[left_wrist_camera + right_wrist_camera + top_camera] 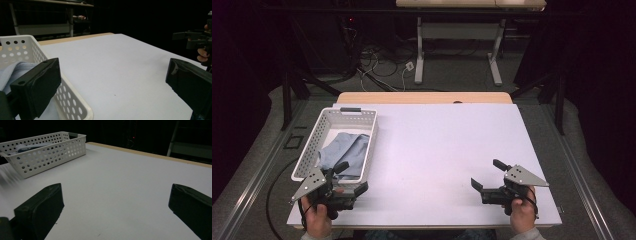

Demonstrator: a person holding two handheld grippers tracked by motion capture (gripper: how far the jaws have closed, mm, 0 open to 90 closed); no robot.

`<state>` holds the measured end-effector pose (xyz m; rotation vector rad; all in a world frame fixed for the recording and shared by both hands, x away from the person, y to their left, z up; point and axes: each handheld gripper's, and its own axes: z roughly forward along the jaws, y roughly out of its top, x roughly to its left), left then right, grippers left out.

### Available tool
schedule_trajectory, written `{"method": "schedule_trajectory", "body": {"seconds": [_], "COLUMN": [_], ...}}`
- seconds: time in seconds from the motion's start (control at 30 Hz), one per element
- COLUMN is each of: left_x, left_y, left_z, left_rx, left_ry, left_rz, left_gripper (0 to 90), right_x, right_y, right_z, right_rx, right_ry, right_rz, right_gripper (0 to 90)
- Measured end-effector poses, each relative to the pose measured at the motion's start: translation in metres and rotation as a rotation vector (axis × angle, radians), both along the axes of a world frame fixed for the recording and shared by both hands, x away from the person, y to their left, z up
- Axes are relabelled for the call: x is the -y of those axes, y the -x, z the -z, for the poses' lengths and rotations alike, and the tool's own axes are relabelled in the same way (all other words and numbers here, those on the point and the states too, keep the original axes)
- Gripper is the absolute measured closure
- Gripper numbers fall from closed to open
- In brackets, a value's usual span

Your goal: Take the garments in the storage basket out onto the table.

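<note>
both pairs of jaws stand spread wide, nothing between them. the left gripper (pixel 350 179) hovers over the near end of the white basket (pixel 363 114); the right gripper (pixel 489 175) sits well apart over the white table (pixel 452 145). the basket's long axis runs away from the person. the blue cloth (pixel 346 151) inside is partly hidden by the wall.

White perforated basket (pixel 312 145) on the table (pixel 452 145) — blue cloth (pixel 344 152) inside.

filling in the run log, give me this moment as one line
left gripper: open, at basket's near end | right gripper: open, over bare table | white basket: table's left, holds blue cloth | table: white
</note>
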<state>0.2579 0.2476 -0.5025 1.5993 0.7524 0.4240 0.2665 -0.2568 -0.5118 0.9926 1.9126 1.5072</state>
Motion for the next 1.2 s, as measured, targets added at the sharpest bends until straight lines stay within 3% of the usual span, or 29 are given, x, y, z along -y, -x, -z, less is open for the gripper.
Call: {"method": "schedule_trajectory", "body": {"seconds": [0.13, 0.4, 0.53, 0.77, 0.9, 1.2], "left_x": [-0.002, -0.007, -0.014, -0.027, -0.031, -0.043], "left_y": [0.0, 0.001, -0.003, -0.011, -0.013, -0.022], "left_z": [-0.001, -0.009, -0.02, -0.035, -0.04, -0.059], "left_rx": [-0.007, -0.013, -0.007, -0.019, -0.03, -0.055], "left_ry": [0.005, 0.032, -0.035, -0.024, -0.022, -0.013], "left_rz": [-0.001, -0.017, -0.076, -0.157, -0.147, -0.198], "left_gripper": [0.6, 0.6, 0.6, 0.6, 0.6, 0.6], "right_x": [0.0, -0.002, -0.001, -0.001, -0.002, 0.0], "right_y": [-0.001, 0.002, 0.005, 0.003, 0.003, 0.003], "right_z": [0.002, 0.005, 0.007, 0.009, 0.01, 0.011], "right_rx": [-0.02, -0.019, -0.023, -0.038, -0.051, -0.058], "right_ry": [0.002, 0.017, 0.031, 0.027, 0.027, 0.011], "right_rz": [0.022, 0.047, 0.046, 0.04, 0.048, 0.063], "right_gripper": [0.0, 0.0, 0.0, 0.0, 0.0, 0.0]}}
